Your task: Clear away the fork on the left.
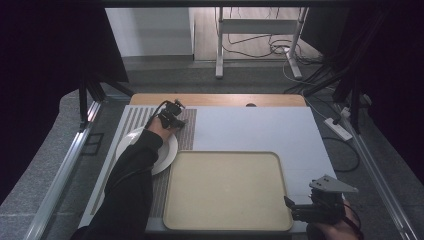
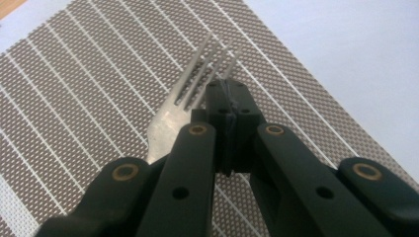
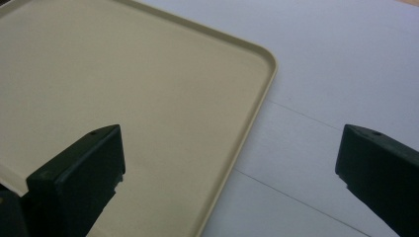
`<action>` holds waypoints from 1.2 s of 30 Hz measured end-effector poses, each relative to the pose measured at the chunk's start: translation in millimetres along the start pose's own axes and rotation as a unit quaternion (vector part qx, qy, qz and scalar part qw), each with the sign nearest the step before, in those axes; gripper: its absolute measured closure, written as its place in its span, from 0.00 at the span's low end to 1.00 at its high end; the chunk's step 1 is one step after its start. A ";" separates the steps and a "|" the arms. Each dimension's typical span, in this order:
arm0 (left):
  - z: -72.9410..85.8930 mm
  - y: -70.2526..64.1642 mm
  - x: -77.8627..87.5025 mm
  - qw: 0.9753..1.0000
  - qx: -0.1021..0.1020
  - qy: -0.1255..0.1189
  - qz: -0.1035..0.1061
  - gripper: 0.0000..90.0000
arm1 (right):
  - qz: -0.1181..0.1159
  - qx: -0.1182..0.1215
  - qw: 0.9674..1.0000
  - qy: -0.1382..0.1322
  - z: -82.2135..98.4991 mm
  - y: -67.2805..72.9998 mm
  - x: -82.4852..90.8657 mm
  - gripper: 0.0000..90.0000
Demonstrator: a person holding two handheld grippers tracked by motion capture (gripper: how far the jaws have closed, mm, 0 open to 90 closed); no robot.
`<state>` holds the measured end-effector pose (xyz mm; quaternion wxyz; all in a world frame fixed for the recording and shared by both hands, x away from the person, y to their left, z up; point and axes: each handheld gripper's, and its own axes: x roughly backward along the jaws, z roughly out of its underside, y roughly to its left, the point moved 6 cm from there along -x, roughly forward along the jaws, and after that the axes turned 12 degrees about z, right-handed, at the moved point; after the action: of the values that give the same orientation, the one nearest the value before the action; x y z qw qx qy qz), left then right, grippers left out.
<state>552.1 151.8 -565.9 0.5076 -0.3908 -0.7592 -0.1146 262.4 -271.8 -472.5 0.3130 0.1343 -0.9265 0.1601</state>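
High view: we see our left gripper (image 1: 173, 116) over the striped placemat (image 1: 187, 134) near the table's (image 1: 260, 130) far left corner.
Left gripper: jaws closed tight; the fork (image 2: 185, 103) lies just beside them on the placemat, and we cannot tell whether it is pinched.
Right gripper (image 3: 230, 168): jaws wide apart, holding nothing, over the beige tray's (image 3: 148, 98) near right corner.
Plate (image 1: 167, 152): white, left of the tray.
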 end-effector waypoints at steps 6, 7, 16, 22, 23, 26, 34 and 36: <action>1.7 11.1 21.1 1.000 -0.009 -0.011 0.002 0.55 | 0.000 0.002 1.000 0.001 -0.1 0.5 -0.5 0.00; 2.7 14.6 24.0 1.000 -0.009 -0.012 -0.009 0.55 | 0.000 0.002 1.000 0.001 -0.1 0.5 -0.5 0.00; 17.8 40.5 27.9 0.999 0.041 -0.022 -0.014 0.02 | 0.000 0.002 1.000 0.002 -0.1 0.5 -0.7 0.00; 28.6 53.9 19.6 0.998 0.064 0.003 -0.025 0.00 | 0.000 0.001 1.000 0.002 -0.1 0.3 -0.7 0.00; 30.7 55.5 18.3 0.998 0.063 0.011 -0.027 0.00 | 0.000 0.000 1.000 0.002 -0.1 0.3 -0.6 0.00; 35.7 61.0 16.1 0.996 0.069 0.024 -0.046 0.02 | 0.001 0.000 1.000 0.002 0.0 0.1 -0.6 0.00; 38.2 57.3 25.1 0.999 0.027 0.012 -0.013 0.49 | 0.001 0.001 1.000 0.001 0.0 0.3 -0.5 0.00; 40.2 58.6 27.2 1.000 0.019 0.011 -0.009 0.58 | 0.000 0.002 1.000 0.002 0.1 0.4 -0.3 0.00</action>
<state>561.4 226.9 -573.9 0.5223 -0.3729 -0.7591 -0.1094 262.4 -271.4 -472.8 0.3141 0.1349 -0.9256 0.1624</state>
